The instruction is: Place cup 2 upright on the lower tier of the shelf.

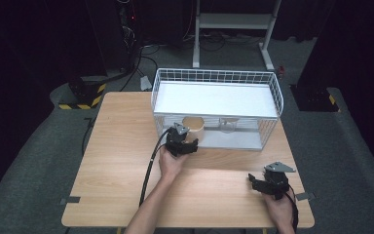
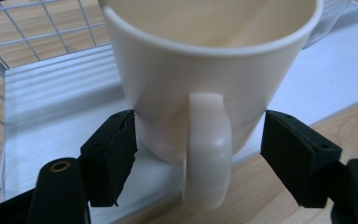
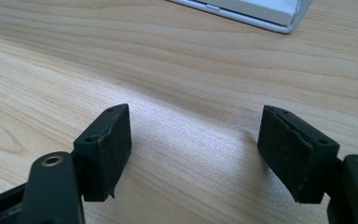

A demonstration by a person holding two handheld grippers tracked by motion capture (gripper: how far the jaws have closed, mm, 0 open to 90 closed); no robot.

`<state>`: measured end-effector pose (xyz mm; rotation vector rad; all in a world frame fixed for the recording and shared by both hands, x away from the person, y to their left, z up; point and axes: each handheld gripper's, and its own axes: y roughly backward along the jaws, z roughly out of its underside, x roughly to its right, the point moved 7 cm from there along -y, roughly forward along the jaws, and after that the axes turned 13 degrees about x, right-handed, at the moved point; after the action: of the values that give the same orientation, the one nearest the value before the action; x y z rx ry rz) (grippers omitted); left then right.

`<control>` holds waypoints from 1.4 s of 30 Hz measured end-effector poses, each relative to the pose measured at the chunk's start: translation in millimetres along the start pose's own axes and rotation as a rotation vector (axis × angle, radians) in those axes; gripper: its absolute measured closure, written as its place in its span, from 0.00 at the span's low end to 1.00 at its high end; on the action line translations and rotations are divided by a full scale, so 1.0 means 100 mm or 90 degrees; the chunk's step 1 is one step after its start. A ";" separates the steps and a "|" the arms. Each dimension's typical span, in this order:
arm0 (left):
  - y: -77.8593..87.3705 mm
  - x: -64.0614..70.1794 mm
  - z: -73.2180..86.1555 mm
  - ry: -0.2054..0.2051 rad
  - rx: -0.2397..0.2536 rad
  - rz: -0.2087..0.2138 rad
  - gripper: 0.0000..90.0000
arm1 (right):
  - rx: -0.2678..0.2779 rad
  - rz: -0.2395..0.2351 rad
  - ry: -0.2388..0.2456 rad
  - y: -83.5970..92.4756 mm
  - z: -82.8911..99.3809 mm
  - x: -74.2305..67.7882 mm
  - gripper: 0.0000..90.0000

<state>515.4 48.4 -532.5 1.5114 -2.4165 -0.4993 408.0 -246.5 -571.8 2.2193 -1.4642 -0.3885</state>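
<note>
A cream mug (image 2: 205, 70) with its handle turned toward the camera stands on the white lower shelf (image 2: 51, 88) of a wire rack (image 1: 214, 74). In the high view the mug (image 1: 194, 127) sits at the rack's front left opening. My left gripper (image 2: 198, 140) has a pad against each side of the mug's lower body, the handle between the jaws; in the high view this left gripper (image 1: 187, 141) reaches into the rack front. My right gripper (image 3: 196, 144) rests open over bare wood, nothing between its pads, and sits at the table's near right as the right gripper (image 1: 254, 183).
A clear glass (image 1: 227, 126) stands on the same shelf to the right of the mug. The rack's upper white shelf (image 1: 214, 97) overhangs the mug. The wooden table (image 1: 121, 146) spreads left and in front of the rack. Cables and a metal stand lie beyond.
</note>
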 end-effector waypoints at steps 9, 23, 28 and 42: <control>-0.16 -0.06 -0.02 0.002 -0.011 -0.024 0.38 | 0.000 0.000 0.000 0.00 0.00 0.00 0.29; -0.34 -0.11 -0.07 0.014 -0.035 -0.041 0.47 | 0.000 0.000 0.000 0.00 0.00 0.00 0.29; -0.40 -0.13 -0.09 0.012 -0.045 -0.047 0.49 | 0.000 0.000 0.000 0.00 0.00 0.00 0.29; -0.28 -0.15 -0.12 0.025 -0.039 -0.036 0.30 | 0.000 0.000 0.000 0.00 0.00 0.00 0.29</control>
<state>549.7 48.9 -533.6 1.5522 -2.3135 -0.5457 408.0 -246.5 -571.8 2.2191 -1.4645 -0.3890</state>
